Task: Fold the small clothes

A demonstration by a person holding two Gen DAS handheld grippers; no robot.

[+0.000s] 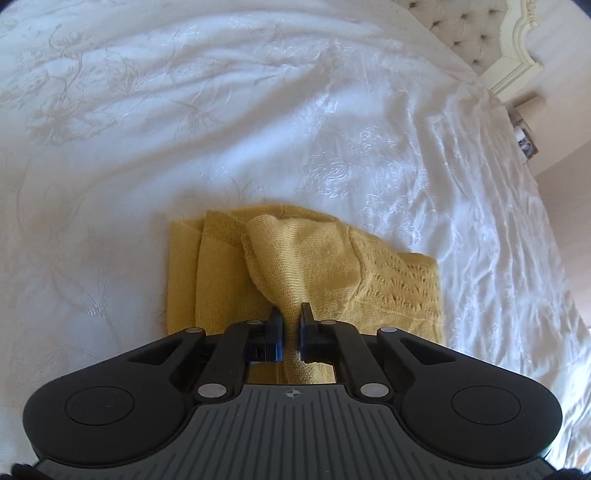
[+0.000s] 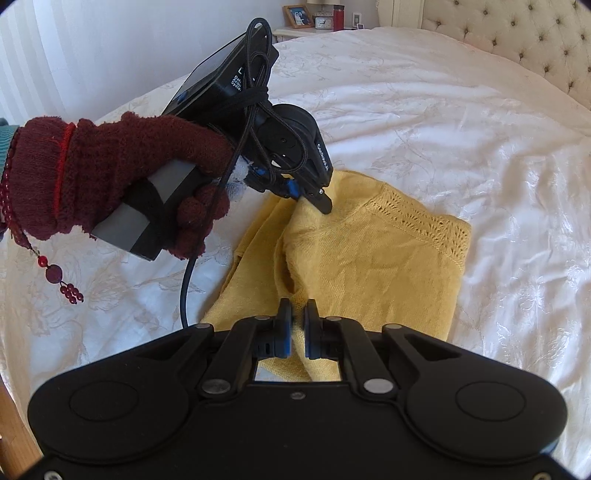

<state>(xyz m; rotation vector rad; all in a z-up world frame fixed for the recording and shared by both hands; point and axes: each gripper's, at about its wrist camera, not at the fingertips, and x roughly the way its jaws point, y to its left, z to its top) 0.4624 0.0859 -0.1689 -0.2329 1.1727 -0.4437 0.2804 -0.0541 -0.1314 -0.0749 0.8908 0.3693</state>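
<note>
A yellow knit garment (image 1: 314, 258) lies partly folded on the white bedspread (image 1: 184, 110). My left gripper (image 1: 291, 314) is shut on a raised ridge of its fabric, which bunches up between the pads. In the right wrist view the same garment (image 2: 369, 266) has a lace-patterned band along its right side. There my right gripper (image 2: 298, 314) pinches the near edge, with cloth pulled up between its fingers. The left gripper (image 2: 314, 199) grips the far left part of the garment, held by a hand in a dark red glove (image 2: 110, 173).
The embroidered bedspread (image 2: 443, 110) spreads wide around the garment. A tufted headboard (image 2: 517, 44) stands at the back right. A nightstand with a picture frame (image 2: 299, 16) and a clock (image 2: 323, 23) is behind the bed. A black cable (image 2: 184, 288) hangs from the left gripper.
</note>
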